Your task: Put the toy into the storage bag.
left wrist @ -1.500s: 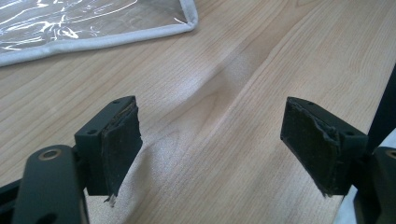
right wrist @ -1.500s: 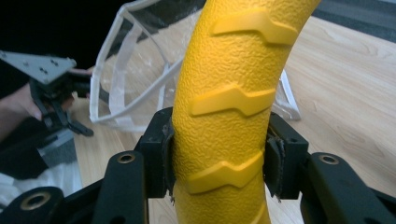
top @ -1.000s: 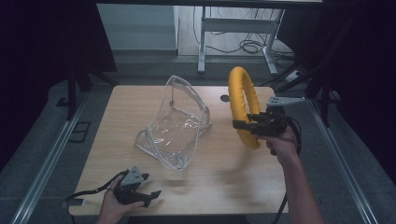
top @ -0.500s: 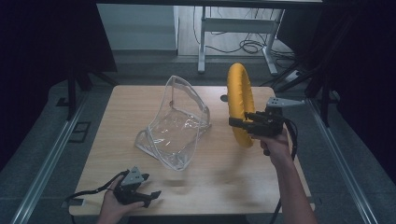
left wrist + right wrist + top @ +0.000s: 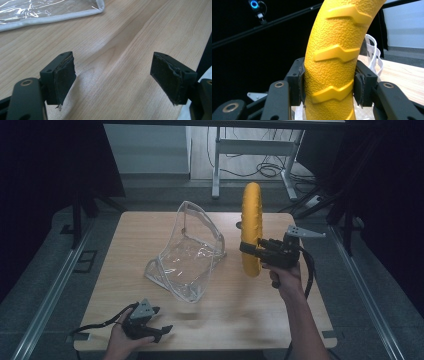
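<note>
Right gripper [image 5: 248,248] clamps yellow ring [image 5: 251,220] upright, seemingly above table [image 5: 130,250]

The light wooden counter [image 5: 150,227] has bare wood all along its near edge and on its far left part, so a gripper could slide through there. The clear, floppy plastic bag with a pale trim [image 5: 189,252] stands in the middle and blocks the way across. The bumpy yellow ring [image 5: 251,232], held upright, stands just right of it, with a thin gap between them.
</note>
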A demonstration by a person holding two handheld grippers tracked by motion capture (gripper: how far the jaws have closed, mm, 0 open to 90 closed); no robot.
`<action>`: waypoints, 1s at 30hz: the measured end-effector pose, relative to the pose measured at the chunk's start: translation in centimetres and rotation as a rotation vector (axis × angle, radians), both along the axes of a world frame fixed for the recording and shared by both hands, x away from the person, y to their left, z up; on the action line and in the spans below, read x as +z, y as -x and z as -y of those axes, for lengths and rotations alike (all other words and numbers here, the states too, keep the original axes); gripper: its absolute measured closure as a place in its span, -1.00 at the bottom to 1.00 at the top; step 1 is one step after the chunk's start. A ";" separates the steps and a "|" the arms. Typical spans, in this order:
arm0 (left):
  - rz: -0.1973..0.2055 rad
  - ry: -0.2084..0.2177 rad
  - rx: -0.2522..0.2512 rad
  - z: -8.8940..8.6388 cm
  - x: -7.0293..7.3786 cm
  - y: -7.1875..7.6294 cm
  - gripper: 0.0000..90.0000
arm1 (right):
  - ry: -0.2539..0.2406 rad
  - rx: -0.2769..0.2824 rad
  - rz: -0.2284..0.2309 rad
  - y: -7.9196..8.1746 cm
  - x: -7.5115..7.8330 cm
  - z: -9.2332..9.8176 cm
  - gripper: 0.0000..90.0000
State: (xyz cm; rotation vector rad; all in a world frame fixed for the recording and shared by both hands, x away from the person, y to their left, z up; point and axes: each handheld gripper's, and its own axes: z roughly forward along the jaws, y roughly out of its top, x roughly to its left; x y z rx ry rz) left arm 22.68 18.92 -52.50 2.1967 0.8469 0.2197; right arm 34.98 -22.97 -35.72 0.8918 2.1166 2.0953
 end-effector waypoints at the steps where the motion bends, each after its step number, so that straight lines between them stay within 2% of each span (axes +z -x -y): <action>1: 0.000 0.000 0.000 0.0 0.0 0.0 -0.56 | -0.019 0.003 -0.007 0.0 -0.1 -0.1 0.14; 15: -0.007 -0.001 -0.001 0.1 -0.1 -0.1 -0.56 | -0.067 0.007 0.005 0.4 0.4 -1.2 0.14; 20: -0.009 -0.001 -0.001 0.1 -0.1 0.0 -0.56 | -0.095 0.001 0.026 0.8 0.8 -1.7 0.14; 23: -0.009 -0.002 -0.001 0.1 -0.1 0.0 -0.56 | -0.129 -0.002 0.037 1.0 1.1 -2.1 0.14; 30: -0.011 -0.003 -0.002 0.2 -0.2 -0.1 -0.56 | -0.157 0.003 0.072 1.5 2.0 -2.8 0.14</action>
